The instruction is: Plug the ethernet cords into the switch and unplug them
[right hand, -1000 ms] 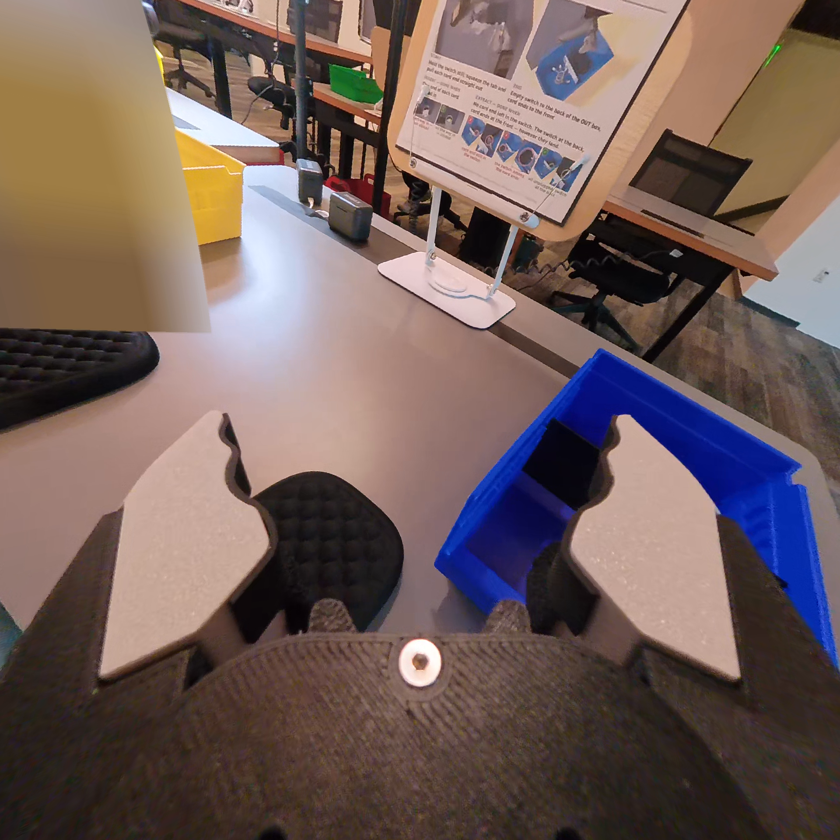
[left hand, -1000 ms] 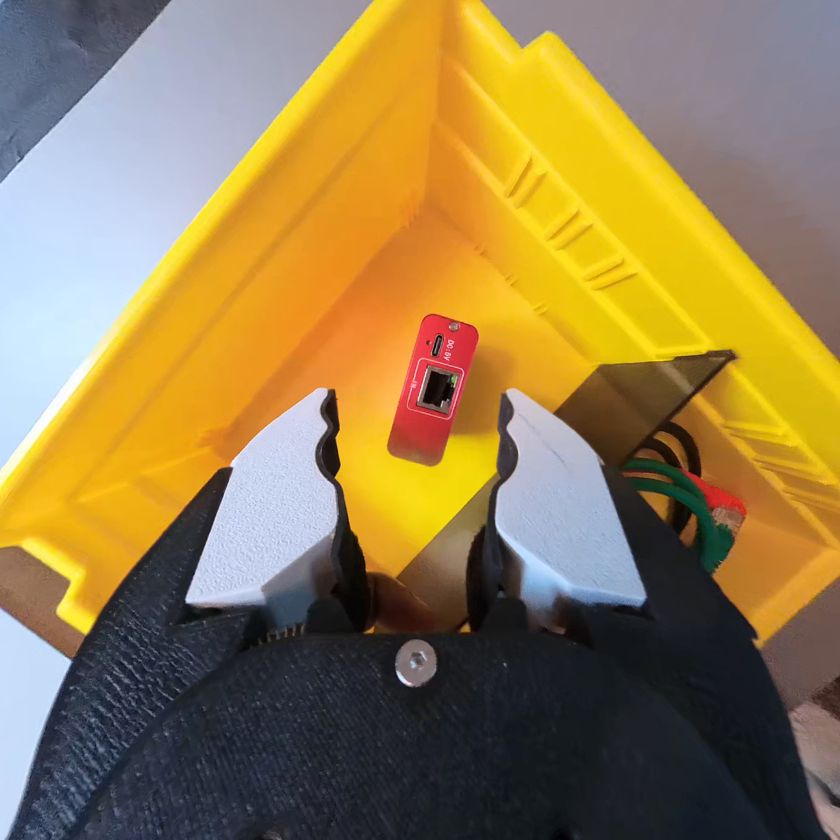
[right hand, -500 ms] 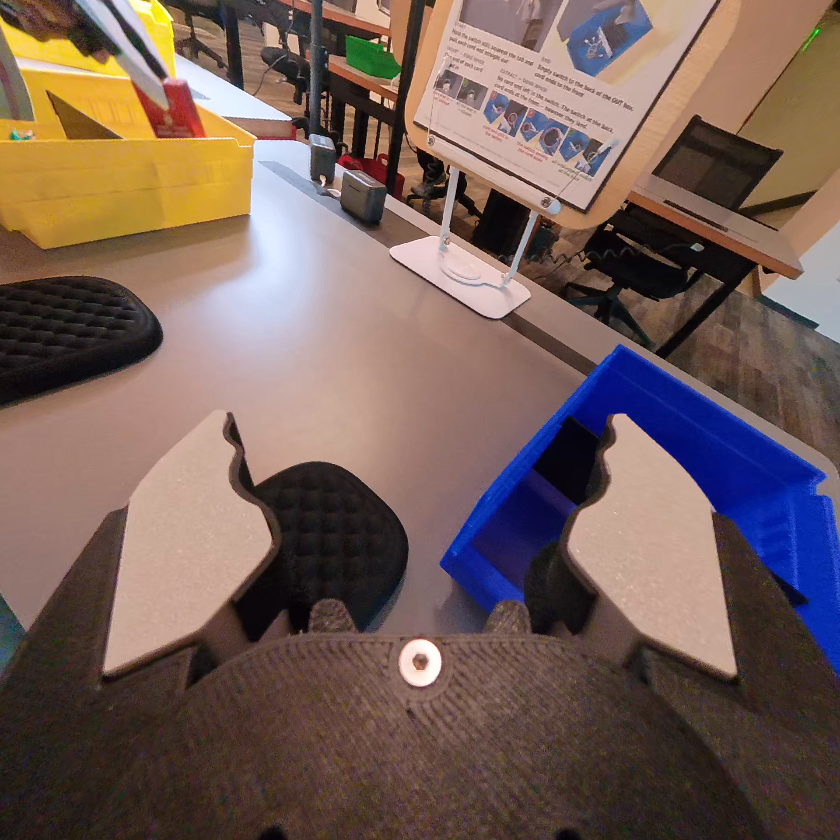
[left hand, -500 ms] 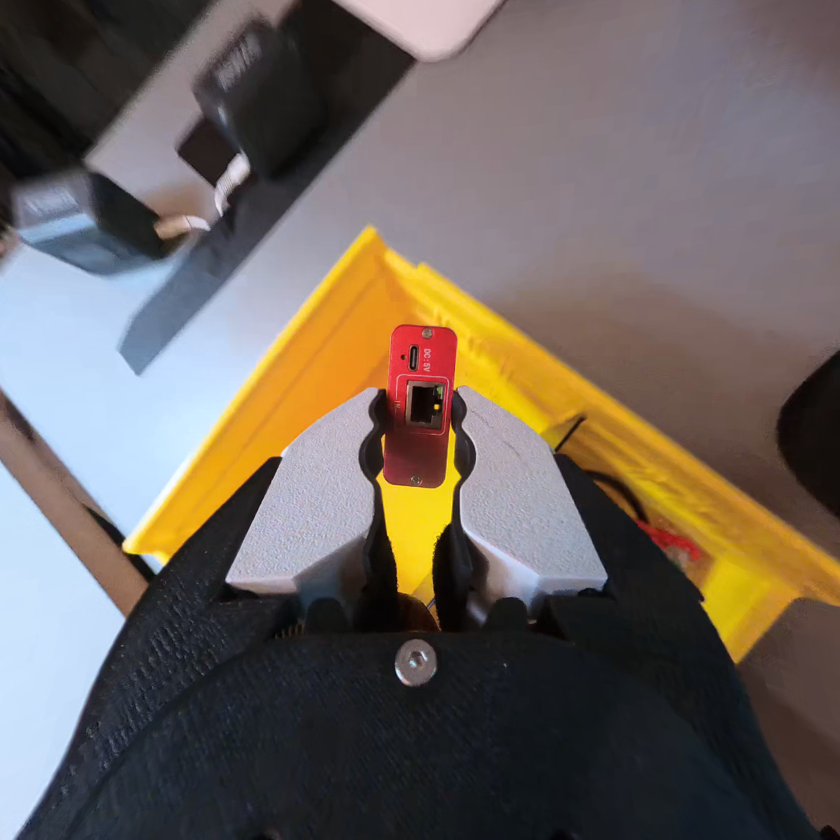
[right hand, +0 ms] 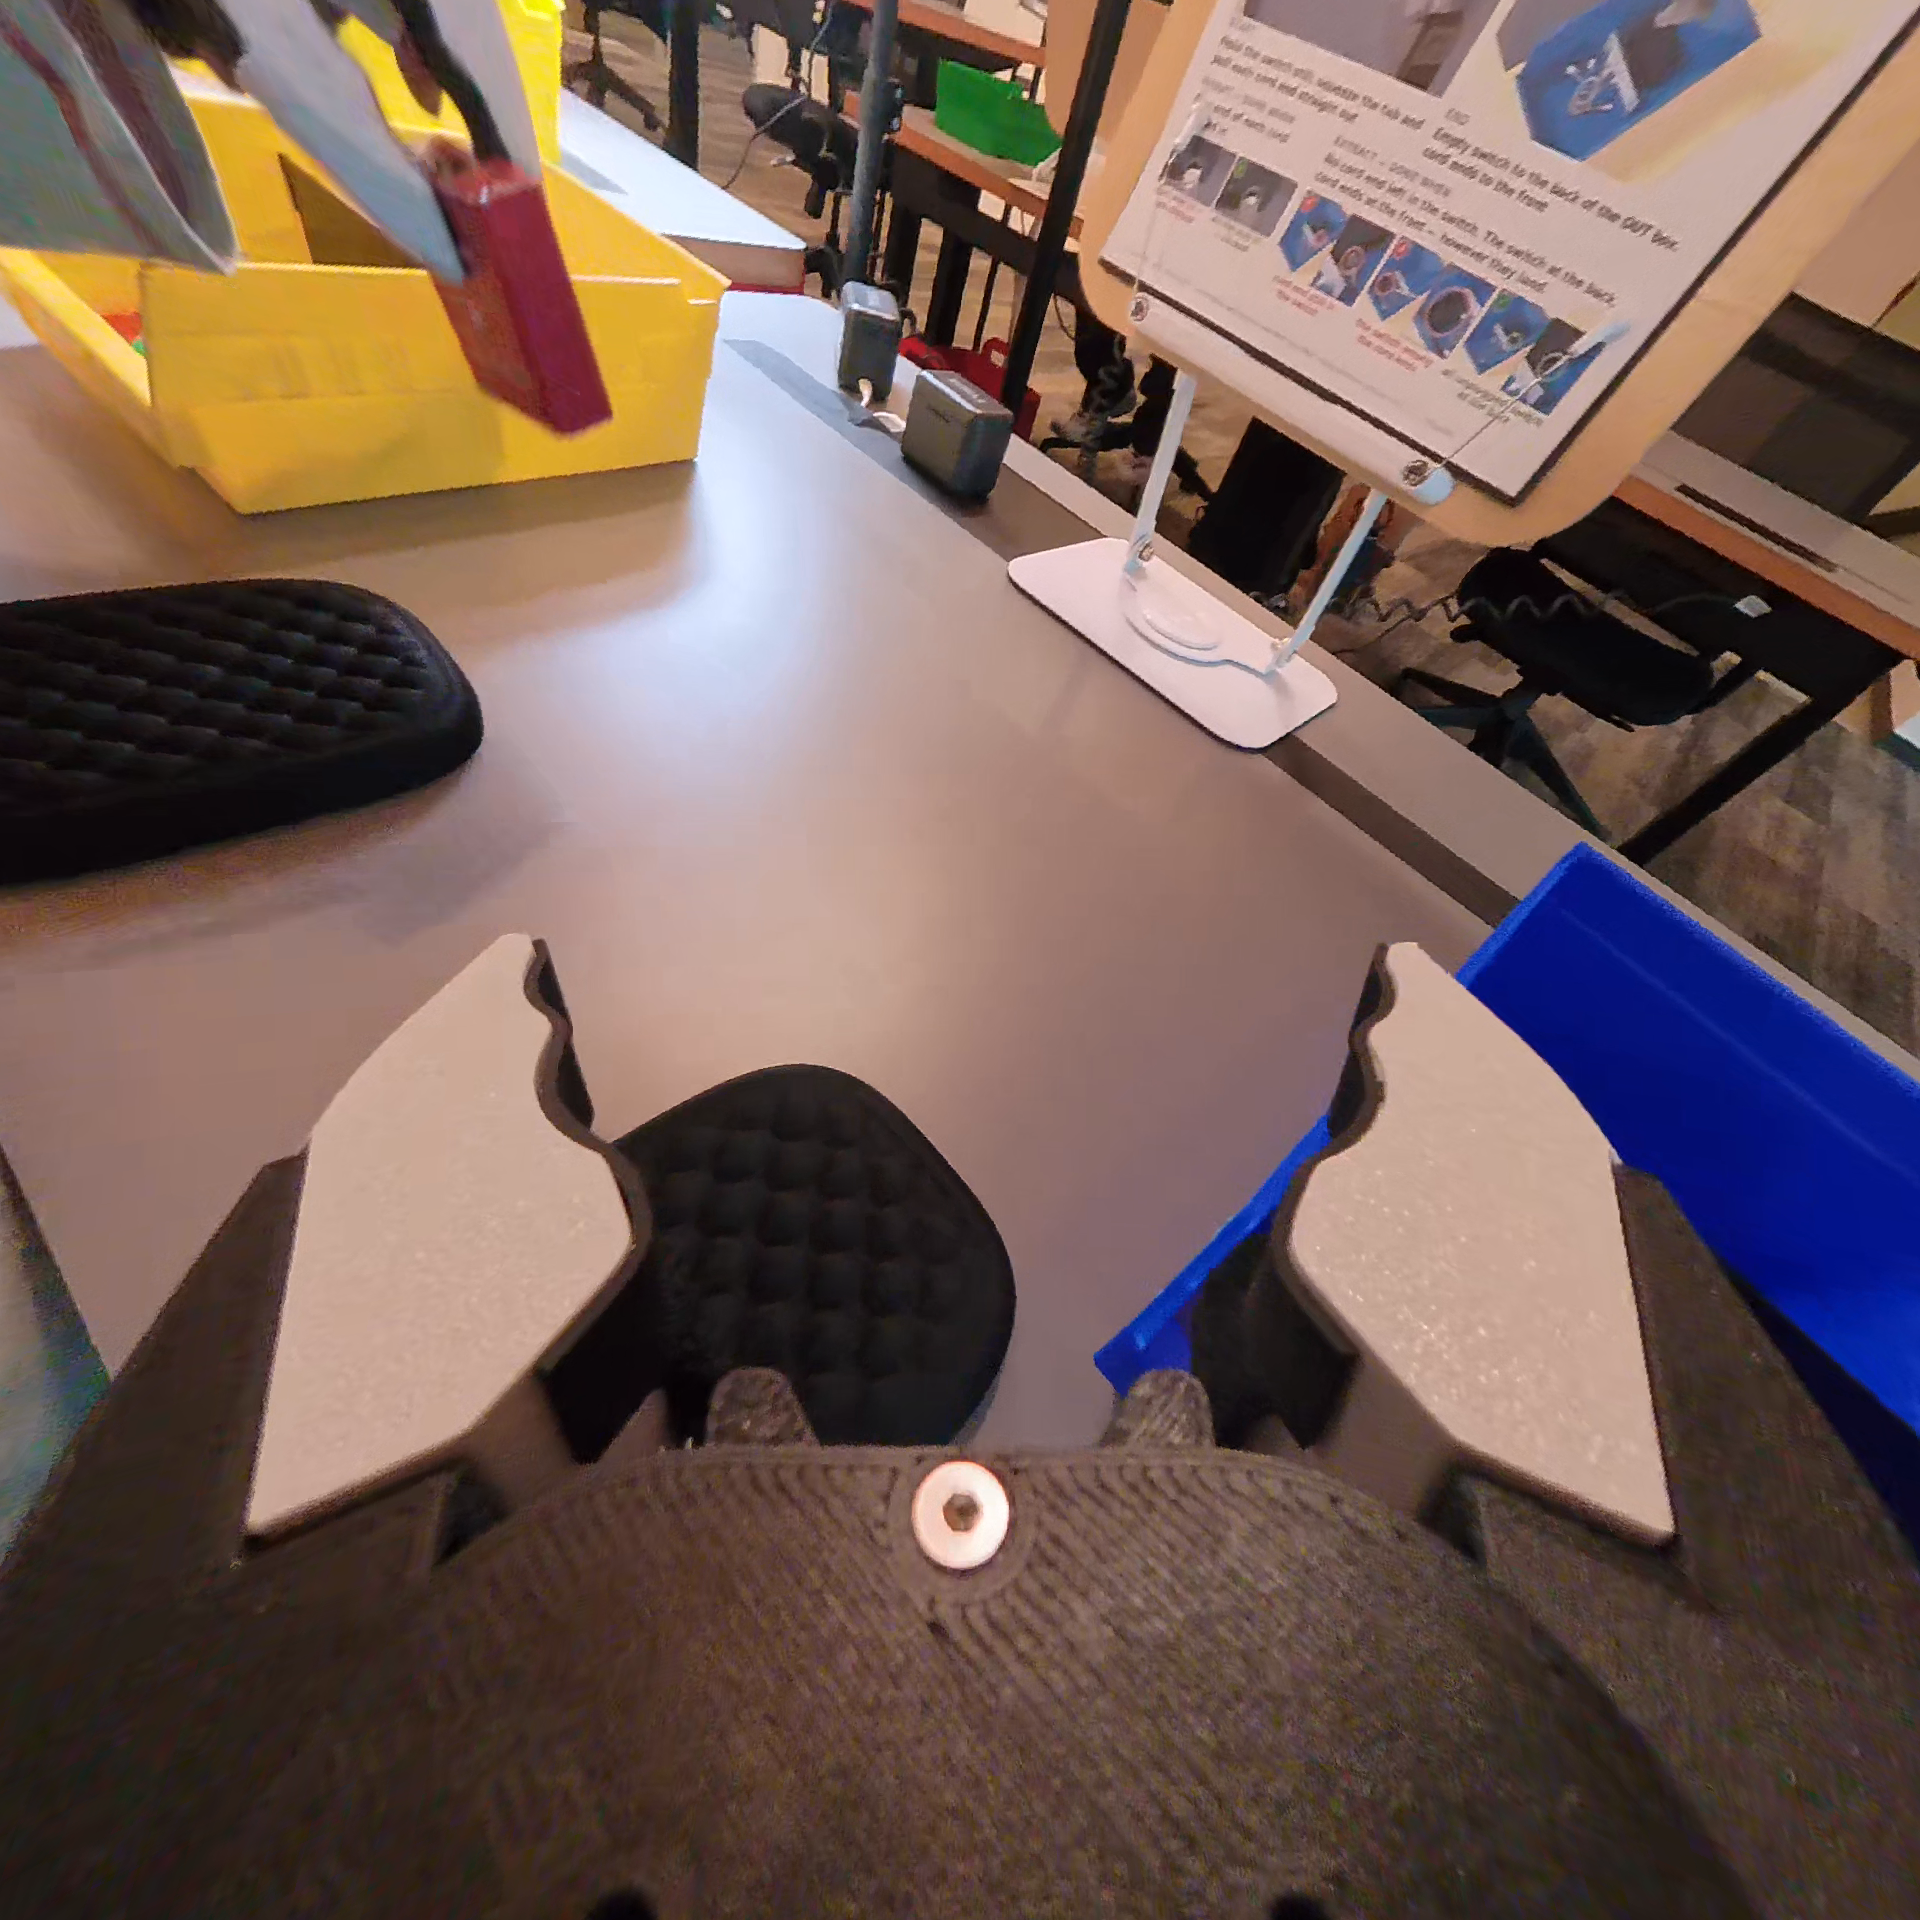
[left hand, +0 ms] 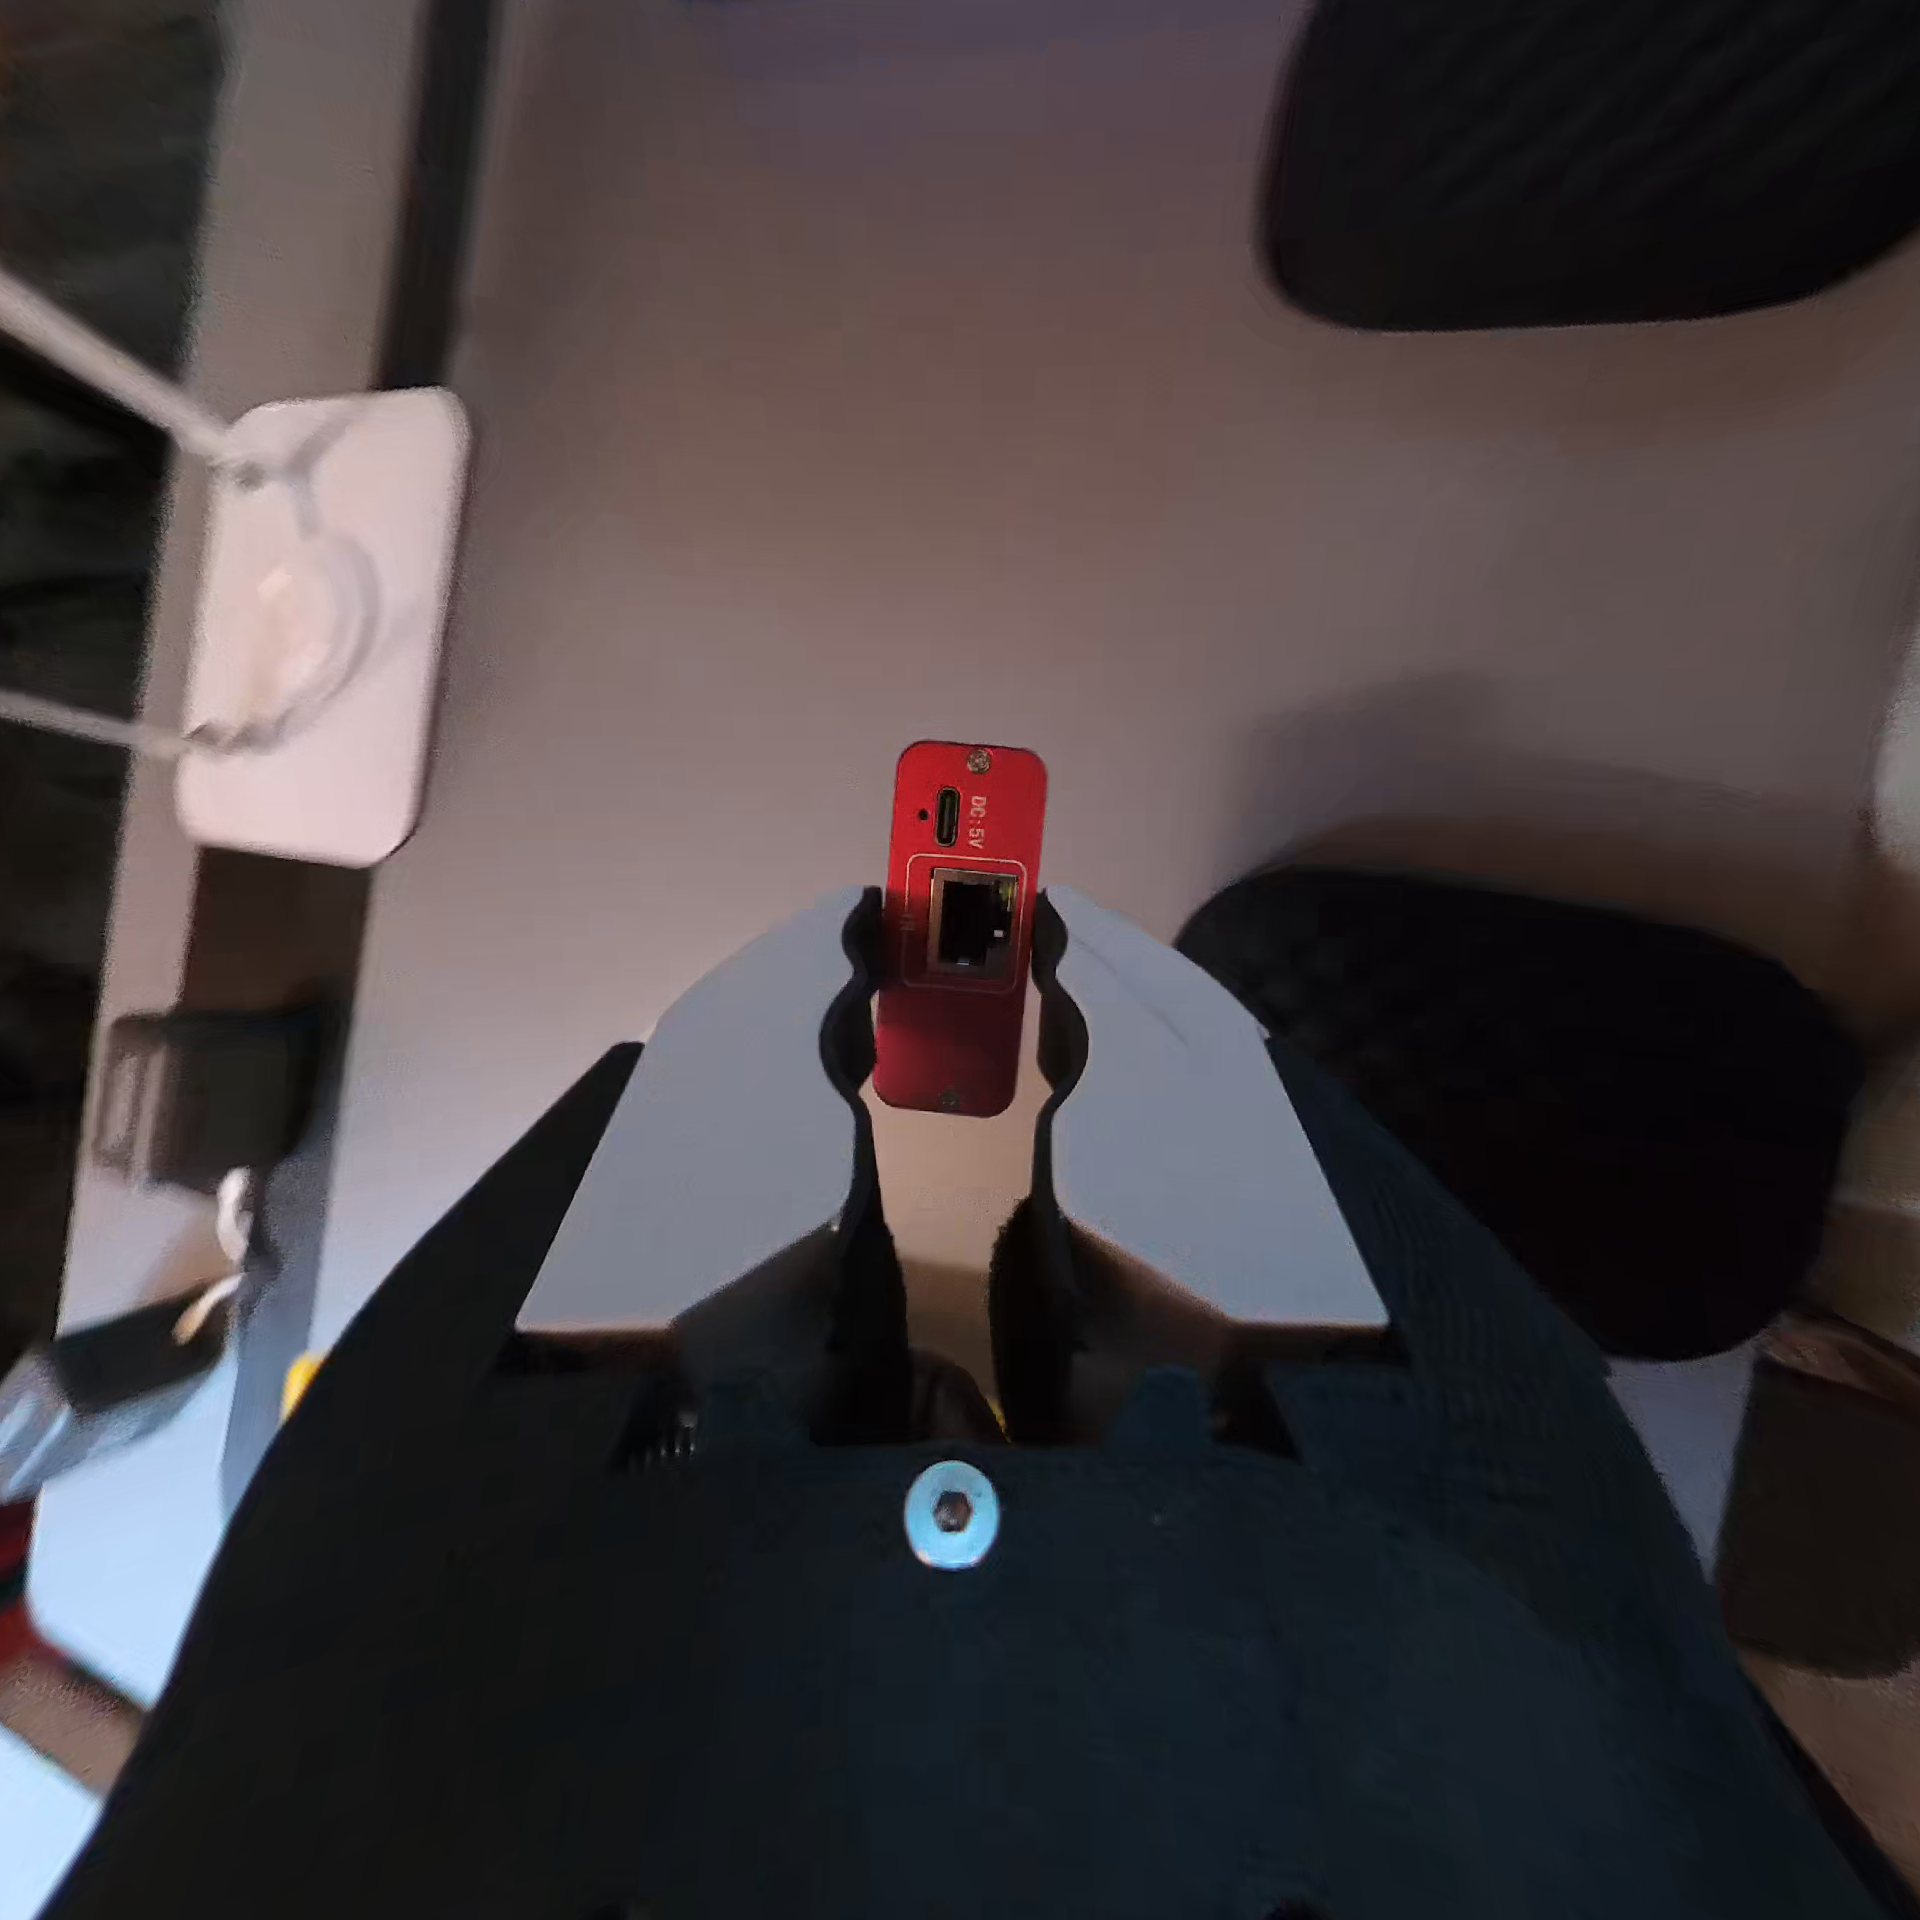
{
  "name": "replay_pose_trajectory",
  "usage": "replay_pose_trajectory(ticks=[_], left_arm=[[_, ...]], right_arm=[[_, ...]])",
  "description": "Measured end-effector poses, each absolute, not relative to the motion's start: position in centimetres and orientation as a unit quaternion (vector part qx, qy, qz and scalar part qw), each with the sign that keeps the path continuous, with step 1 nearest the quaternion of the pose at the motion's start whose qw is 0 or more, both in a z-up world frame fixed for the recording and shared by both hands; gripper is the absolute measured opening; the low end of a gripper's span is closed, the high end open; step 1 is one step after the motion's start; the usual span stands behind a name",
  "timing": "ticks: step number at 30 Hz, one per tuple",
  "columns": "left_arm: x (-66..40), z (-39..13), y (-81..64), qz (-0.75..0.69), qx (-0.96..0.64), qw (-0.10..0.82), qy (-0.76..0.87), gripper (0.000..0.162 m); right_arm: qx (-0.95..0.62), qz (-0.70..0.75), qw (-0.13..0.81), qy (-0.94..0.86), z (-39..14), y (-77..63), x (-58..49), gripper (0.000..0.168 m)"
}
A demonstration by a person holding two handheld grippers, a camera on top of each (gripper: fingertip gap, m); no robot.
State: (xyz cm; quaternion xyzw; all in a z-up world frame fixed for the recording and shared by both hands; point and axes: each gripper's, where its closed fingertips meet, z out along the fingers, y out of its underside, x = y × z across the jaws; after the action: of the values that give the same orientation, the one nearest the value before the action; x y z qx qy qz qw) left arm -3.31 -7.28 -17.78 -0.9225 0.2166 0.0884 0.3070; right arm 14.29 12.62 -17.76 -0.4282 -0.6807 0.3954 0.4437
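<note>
Left wrist view: the red switch [left hand: 958,935] is seen clamped between the two grey fingers [left hand: 727,1101] of the left gripper [left hand: 956,914], its end face with one network socket and a smaller port turned toward the camera. It is held clear above the grey counter [left hand: 831,468], with two black padded mats [left hand: 1538,1101] lying beyond and to the right, and a white stand base [left hand: 322,623] at the counter's far left edge.

In the right wrist view, the right gripper [right hand: 961,1029] is shown with its fingers spread wide and nothing between them, poised low over a small black mat [right hand: 821,1236]. A blue bin [right hand: 1704,1049] sits just beside its right finger. Farther off, the switch [right hand: 520,301] is seen in the air in front of the yellow bin [right hand: 416,343], gripped by the left gripper [right hand: 343,135]. An instruction board on a stand [right hand: 1455,208] is placed at the counter's far edge.

The step in hand is judged to be the fetching of the switch from the yellow bin toward the working area; no cord is yet plugged in. A glimpse of red and green at that bin's near left corner may be the cords, though this cannot be told for certain. Next, the switch would need to be steadied with its socket accessible, and a cord end taken up by the empty right gripper and aligned squarely with the socket.
</note>
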Motion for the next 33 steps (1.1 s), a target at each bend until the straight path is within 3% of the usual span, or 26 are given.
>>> replay_pose_trajectory(ticks=[14, 30, 33], left_arm=[[7.2, -26.8, -3.6, 0.014, -0.933, 0.245, 0.264, 0.028], [9.1, -29.0, -2.6, -0.020, -0.943, 0.252, 0.216, 0.027], [8.9, -28.4, -2.4, -0.024, -0.941, 0.270, 0.203, 0.042]], right_arm=[[-0.398, 0.388, 0.406, -0.725, -19.8, 10.4, 13.7, 0.129], [-0.399, 0.392, 0.398, -0.727, -20.3, 10.3, 13.5, 0.129], [-0.399, 0.391, 0.397, -0.728, -20.4, 10.3, 13.4, 0.129]])
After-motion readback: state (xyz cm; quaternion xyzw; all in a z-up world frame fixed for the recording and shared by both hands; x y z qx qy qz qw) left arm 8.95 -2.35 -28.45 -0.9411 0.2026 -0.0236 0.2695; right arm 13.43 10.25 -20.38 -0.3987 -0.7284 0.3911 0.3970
